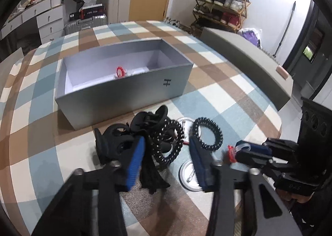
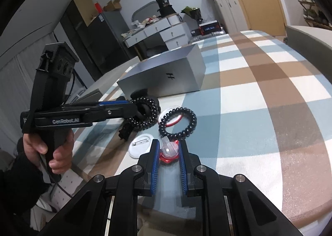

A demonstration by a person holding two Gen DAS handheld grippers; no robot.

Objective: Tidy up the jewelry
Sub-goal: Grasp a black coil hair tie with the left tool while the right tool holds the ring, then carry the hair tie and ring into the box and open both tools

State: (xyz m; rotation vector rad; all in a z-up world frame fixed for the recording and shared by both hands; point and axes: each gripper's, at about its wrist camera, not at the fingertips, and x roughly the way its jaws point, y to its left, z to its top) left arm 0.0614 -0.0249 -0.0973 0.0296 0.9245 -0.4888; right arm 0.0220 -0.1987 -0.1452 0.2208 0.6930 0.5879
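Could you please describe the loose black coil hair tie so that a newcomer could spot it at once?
On the checked tablecloth, in front of the grey box, the black coil hair tie lies flat as an open ring. Unlike the other coil by the left gripper, nothing holds it.

Box (image 1: 128,90) wall hides red trinket (image 1: 120,71).

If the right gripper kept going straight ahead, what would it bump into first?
Probably the black coiled hair tie lying just beyond the right gripper, which is shut on a red and clear trinket. Farther on comes the grey box. Depth is hard to judge.
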